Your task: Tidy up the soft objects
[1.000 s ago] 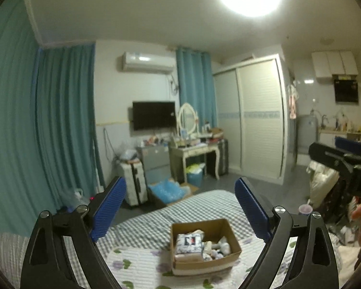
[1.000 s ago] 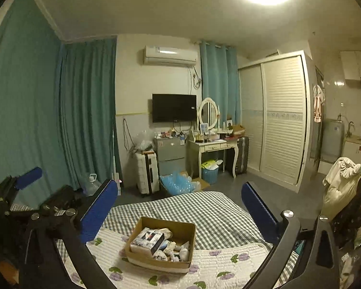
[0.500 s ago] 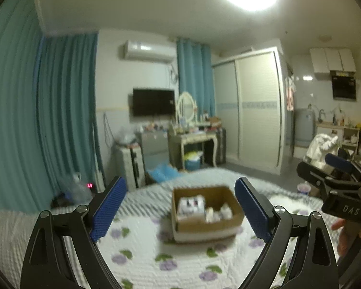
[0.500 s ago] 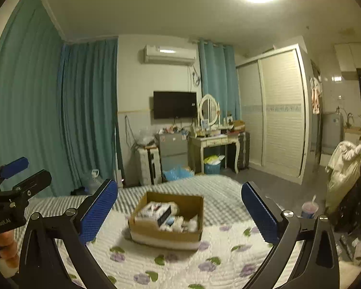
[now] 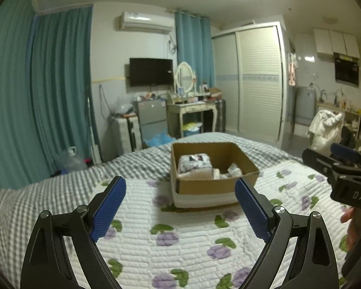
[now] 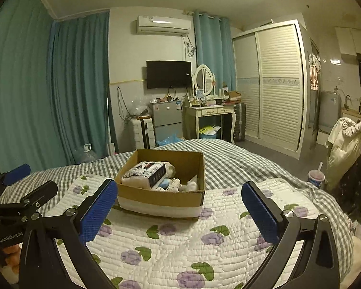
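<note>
An open cardboard box [image 5: 211,185] [image 6: 161,201] stands on the white quilt with purple flowers [image 5: 170,238] [image 6: 180,240]. It holds folded soft items: a printed bundle [image 5: 195,162] [image 6: 146,171] and small white pieces [image 5: 231,171] [image 6: 180,184]. My left gripper [image 5: 180,207] is open and empty, just short of the box. My right gripper [image 6: 178,209] is open and empty, also facing the box. Each gripper shows at the edge of the other's view: the right gripper [image 5: 339,166], the left gripper [image 6: 19,190].
The quilt lies over a grey checked bedspread [image 6: 240,166]. Beyond the bed stand a suitcase [image 6: 144,131], small fridge [image 6: 167,122], dressing table [image 6: 209,113] and wardrobe [image 6: 274,84]. A chair with clothes [image 6: 344,144] and a cup [image 6: 315,177] stand at the right.
Both grippers have tilted down and moved closer to the box, which now looks larger and higher in both views. Both stay open.
</note>
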`<state>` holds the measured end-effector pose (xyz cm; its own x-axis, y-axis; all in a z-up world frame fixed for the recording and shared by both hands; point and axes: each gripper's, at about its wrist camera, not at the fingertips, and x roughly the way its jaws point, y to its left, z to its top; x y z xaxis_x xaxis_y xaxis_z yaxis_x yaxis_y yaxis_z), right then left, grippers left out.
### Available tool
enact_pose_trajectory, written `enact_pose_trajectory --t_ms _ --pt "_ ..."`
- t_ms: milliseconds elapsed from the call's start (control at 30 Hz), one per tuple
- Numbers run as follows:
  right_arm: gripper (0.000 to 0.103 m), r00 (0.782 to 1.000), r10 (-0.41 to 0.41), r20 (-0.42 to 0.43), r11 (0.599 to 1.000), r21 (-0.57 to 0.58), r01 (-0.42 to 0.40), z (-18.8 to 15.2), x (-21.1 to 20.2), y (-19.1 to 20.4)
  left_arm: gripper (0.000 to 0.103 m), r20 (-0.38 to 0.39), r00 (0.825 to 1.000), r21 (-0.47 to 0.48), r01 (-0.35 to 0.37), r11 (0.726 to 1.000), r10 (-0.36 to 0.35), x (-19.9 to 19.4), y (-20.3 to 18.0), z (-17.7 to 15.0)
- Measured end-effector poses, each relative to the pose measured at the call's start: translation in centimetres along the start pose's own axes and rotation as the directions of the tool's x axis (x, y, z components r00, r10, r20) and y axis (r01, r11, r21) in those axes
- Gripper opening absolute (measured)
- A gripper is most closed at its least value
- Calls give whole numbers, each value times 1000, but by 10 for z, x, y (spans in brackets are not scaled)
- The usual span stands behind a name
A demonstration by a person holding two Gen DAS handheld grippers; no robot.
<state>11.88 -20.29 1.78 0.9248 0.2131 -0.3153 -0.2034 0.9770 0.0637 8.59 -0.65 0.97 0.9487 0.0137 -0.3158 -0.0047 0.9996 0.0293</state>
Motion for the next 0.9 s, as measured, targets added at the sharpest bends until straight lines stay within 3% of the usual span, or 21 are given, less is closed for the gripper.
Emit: enact_pose_trajectory --t_ms 900 --pt "103 1000 -5 -23 1000 -6 5 -15 1 7 93 -12 1000 -4 5 1000 -5 -1 4 -9"
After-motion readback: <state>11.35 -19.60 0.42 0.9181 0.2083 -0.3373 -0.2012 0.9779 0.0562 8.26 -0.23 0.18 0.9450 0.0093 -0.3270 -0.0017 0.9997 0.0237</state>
